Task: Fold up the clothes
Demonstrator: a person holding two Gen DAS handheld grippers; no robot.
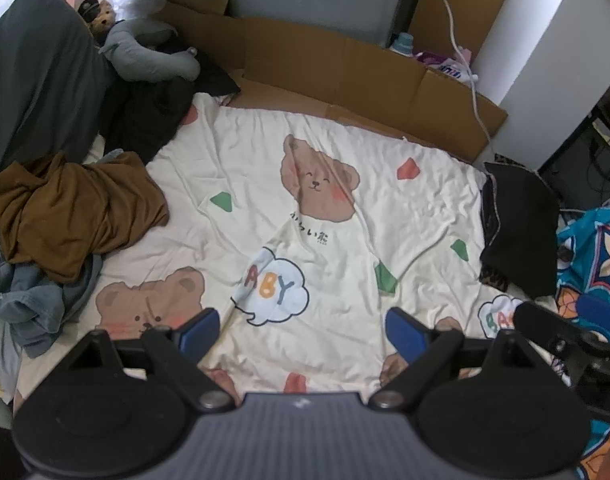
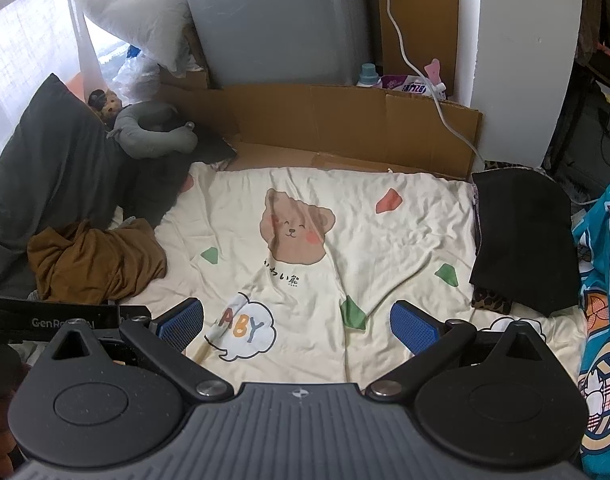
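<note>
A crumpled brown garment [image 1: 73,208] [image 2: 97,260] lies heaped at the left of the bed on the cream bear-print sheet [image 1: 305,184] [image 2: 385,240]. Below it lies a grey-blue garment [image 1: 29,300]. A folded black garment [image 1: 521,220] [image 2: 521,236] rests at the right edge of the sheet. My left gripper [image 1: 303,328] hovers open over the sheet's near middle, nothing between its blue pads. My right gripper [image 2: 297,322] is likewise open and empty above the "BABY" cloud print. In the left wrist view, part of the right gripper's body shows at the far right.
A dark pillow [image 1: 37,68] and a grey neck pillow [image 1: 153,52] sit at the back left. Flattened cardboard [image 1: 345,64] lines the far side, with a white cable [image 1: 461,52] over it. A blue patterned fabric [image 2: 601,280] borders the right edge.
</note>
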